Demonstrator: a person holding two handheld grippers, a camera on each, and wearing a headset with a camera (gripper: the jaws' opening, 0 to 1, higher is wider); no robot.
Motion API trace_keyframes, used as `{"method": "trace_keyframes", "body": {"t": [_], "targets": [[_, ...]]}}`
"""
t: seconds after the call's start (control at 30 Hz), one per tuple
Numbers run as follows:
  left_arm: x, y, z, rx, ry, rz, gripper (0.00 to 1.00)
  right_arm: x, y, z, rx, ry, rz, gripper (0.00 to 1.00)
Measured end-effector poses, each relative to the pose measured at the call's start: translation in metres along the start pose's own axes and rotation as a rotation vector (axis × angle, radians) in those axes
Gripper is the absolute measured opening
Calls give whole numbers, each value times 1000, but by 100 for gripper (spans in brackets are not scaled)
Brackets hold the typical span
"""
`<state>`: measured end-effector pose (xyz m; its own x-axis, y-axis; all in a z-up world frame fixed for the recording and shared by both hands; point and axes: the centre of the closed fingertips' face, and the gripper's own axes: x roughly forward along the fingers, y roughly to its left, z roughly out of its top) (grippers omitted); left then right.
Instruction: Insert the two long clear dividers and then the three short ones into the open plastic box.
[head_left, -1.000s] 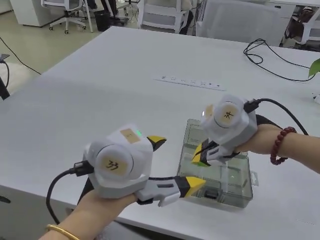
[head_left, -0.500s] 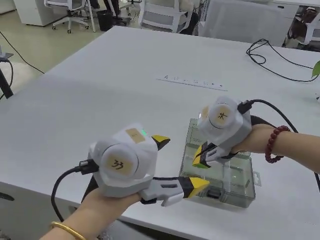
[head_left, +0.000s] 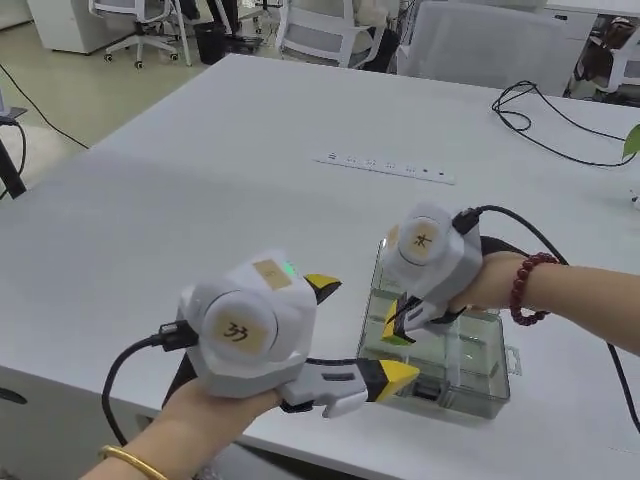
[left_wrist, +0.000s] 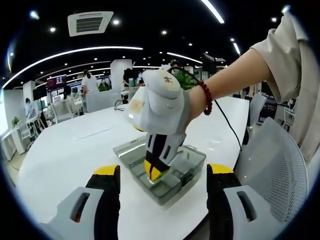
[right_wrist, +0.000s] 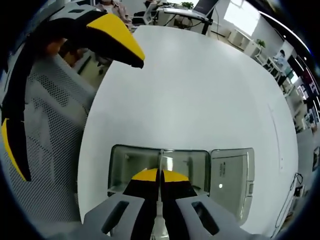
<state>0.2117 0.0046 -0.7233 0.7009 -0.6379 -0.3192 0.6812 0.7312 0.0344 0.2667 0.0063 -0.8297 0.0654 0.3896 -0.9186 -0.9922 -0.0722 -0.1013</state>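
One clear divider, upright across the plastic box, is pinched by right tongs; left tongs spread

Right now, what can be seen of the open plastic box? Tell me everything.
The plastic box is clear with a greenish tint, rectangular and shallow. It sits flat on the white table near the front edge, and its lid lies open flat beside it. The right claw reaches down into it, shut on a thin clear divider that stands across the inside. The left claw is open beside the box, not touching it.
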Motion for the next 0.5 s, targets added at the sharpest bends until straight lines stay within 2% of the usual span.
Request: {"method": "trace_keyframes", "body": {"t": [0.3,0.37,0.5], "targets": [[1,-1,-2,8,11,-3,72,0,-1,-1,22,19,-6,3],[1,-2,-2,12,15,-5,72,-1,-1,-1,-7,20,-20,4],[1,-2,-3,22,24,-4,72,-3,0,0,23,-1,-9,7]]}}
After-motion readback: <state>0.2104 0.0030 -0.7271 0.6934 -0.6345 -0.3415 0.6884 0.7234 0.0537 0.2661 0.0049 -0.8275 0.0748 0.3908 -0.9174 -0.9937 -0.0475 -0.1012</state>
